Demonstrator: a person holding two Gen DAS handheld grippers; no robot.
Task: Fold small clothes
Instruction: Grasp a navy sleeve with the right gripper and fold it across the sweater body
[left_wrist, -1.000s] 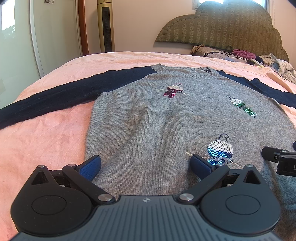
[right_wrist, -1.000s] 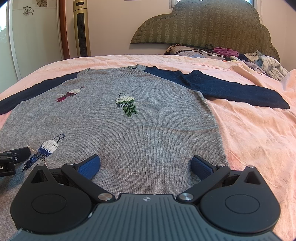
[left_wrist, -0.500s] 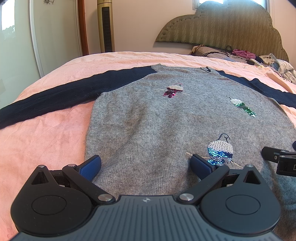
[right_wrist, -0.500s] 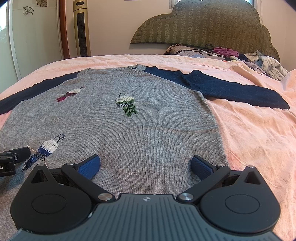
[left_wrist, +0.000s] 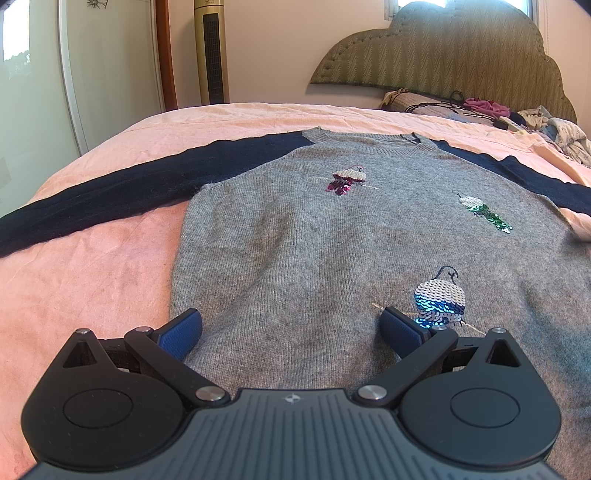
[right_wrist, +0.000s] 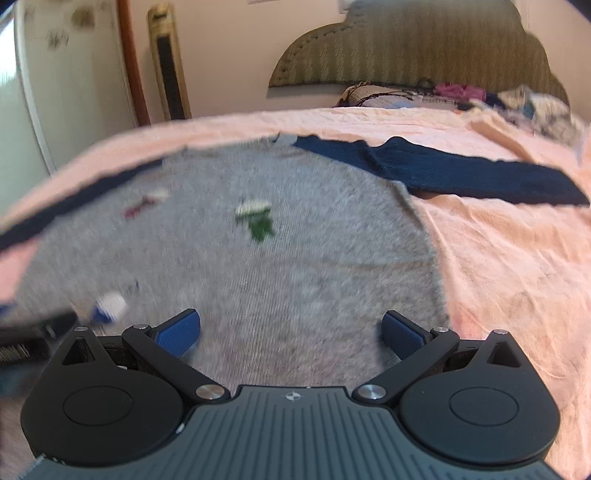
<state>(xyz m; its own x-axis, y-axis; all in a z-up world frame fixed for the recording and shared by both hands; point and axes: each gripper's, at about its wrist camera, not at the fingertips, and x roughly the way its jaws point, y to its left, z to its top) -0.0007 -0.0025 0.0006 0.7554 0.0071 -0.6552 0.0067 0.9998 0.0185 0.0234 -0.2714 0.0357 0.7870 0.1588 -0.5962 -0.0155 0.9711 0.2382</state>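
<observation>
I see both my left gripper (left_wrist: 291, 328) and right gripper (right_wrist: 290, 328) spread wide over the sweater (left_wrist: 332, 240) hem, holding nothing.

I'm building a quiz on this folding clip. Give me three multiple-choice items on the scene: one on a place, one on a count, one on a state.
1. Where does the sweater lie?
A. on the pink bedsheet
B. over the headboard
C. on the floor

2. How many sequin motifs does its grey front carry?
A. one
B. three
C. five

3. How does the left claw stand?
A. shut on a sleeve
B. open, holding nothing
C. shut on the hem

Answers:
1. A, it lies flat on the bed with both navy sleeves spread out.
2. B, pink, green and blue ones show.
3. B, its blue pads sit wide apart with only grey knit seen between them.
</observation>
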